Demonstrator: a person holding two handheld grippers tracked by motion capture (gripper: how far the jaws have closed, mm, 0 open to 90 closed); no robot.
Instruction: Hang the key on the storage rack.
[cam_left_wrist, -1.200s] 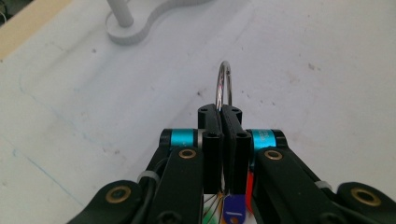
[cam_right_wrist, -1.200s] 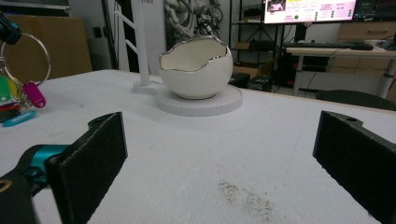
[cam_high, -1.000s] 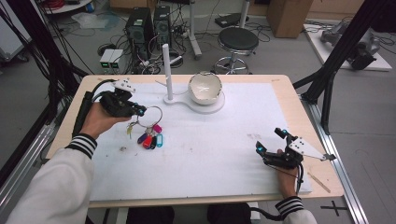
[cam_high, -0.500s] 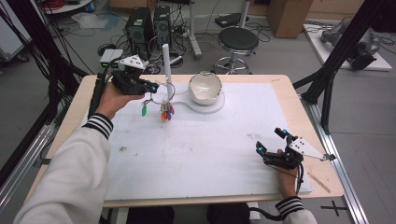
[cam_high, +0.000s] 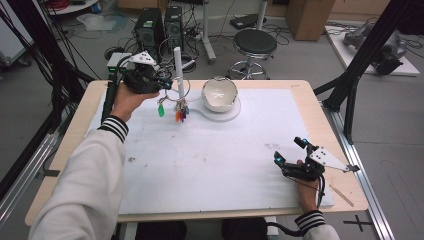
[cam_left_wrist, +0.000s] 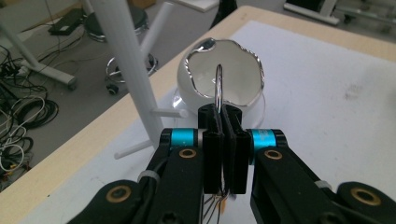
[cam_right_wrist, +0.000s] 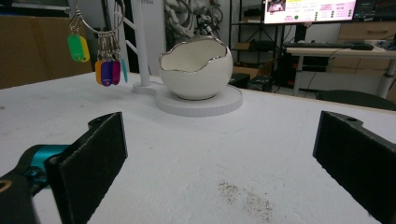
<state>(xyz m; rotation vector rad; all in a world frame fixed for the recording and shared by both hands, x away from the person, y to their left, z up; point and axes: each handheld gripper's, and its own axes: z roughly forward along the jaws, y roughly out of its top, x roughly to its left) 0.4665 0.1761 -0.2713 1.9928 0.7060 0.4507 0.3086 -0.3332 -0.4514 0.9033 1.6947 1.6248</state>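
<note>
1. The key ring (cam_high: 176, 98) is a thin metal loop hung with glossy plastic tags (cam_high: 180, 114) in green, orange and purple.
2. It sits just beside the white stand (cam_high: 177, 70), a smooth upright post with side pegs; the tags dangle straight down, clear of the mat.
3. The left gripper (cam_high: 161, 86) is raised level at the stand, forearm outstretched, its pads pinched tight on the ring.
4. The right gripper (cam_high: 289, 152) rests well away from the stand, jaws spread wide.

A robotics lab: computer towers (cam_high: 155, 25) and tangled cables (cam_high: 60, 5) at eleven o'clock, a stool (cam_high: 255, 42) at twelve, black rig frame (cam_high: 367, 55) at two.
</note>
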